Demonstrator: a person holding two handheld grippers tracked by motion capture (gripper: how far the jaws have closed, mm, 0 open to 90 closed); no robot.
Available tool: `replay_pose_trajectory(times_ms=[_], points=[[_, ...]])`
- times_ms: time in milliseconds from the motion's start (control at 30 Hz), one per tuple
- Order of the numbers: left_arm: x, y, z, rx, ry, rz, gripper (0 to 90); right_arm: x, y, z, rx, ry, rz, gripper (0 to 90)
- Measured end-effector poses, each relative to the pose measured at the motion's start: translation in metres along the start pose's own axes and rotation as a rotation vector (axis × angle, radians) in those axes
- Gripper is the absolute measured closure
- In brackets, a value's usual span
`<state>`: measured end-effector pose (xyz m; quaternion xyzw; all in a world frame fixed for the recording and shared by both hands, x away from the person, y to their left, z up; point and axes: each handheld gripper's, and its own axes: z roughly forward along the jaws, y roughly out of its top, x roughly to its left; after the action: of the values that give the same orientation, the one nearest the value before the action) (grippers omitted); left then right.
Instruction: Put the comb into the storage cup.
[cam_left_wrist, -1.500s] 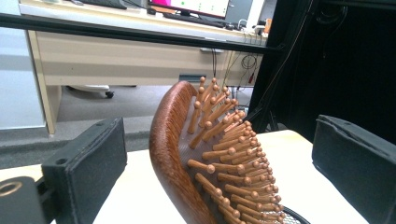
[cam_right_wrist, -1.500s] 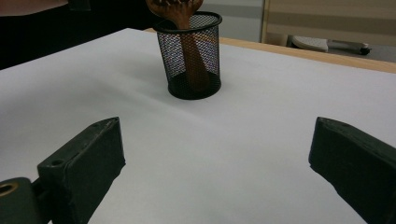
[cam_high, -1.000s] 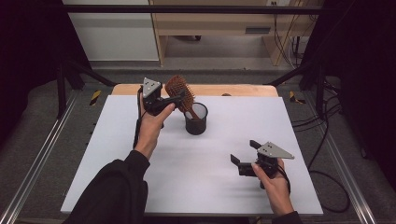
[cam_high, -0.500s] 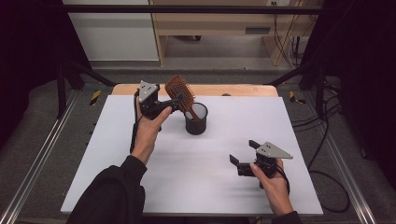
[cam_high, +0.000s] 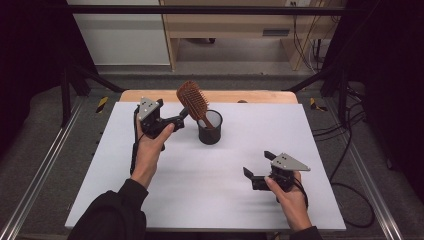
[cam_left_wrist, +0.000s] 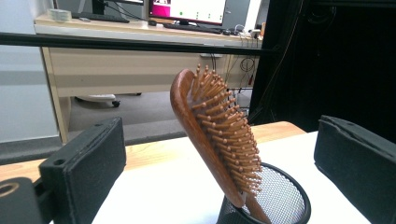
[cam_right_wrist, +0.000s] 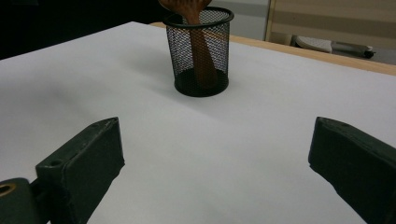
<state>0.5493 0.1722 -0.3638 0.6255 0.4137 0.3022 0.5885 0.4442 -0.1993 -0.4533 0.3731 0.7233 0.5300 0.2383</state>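
- White and matte, the table top runs smooth and bare, with a strip of pale wood showing along its far edge at 12 o'clock.
- Beyond it stands a light wooden desk with monitors on top; whatever is on the screens is too small to read.
- Toward 12 o'clock on the table sits a round black wire-mesh cup, straight-walled with a solid rim.
- A brown wooden hairbrush stands handle-down in the mesh cup, its oval paddle head leaning toward 10 o'clock, above the rim.
- Its bristles are stubby wooden pegs in close rows, facing the 3 o'clock side in the left gripper view.
- At 10 o'clock, the left claw is held above the table just beside the hairbrush, its blocky black padded jaws spread wide to either side of the head and gripping nothing.
- At 4 o'clock, the right claw sits low over the table, well apart from the mesh cup, its jaws likewise wide open and empty.
- Each claw carries a grey three-cornered metal plate.
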Motion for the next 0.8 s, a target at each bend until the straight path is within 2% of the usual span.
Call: replay_pose_trajectory(times_ms=[233,467,800], points=[[0.004,-0.007,-0.008,-0.005,0.022,-0.019,2.8,-0.001,0.0,-0.003,-0.001,-0.011,-0.008,3.8],[0.006,-0.004,-0.02,-0.011,0.014,-0.002,2.7,0.004,0.001,-0.003,0.0,-0.022,-0.027,3.7],[0.011,0.003,-0.03,-0.015,0.005,0.013,2.7,0.002,0.0,-0.004,-0.002,-0.031,-0.02,3.7]])
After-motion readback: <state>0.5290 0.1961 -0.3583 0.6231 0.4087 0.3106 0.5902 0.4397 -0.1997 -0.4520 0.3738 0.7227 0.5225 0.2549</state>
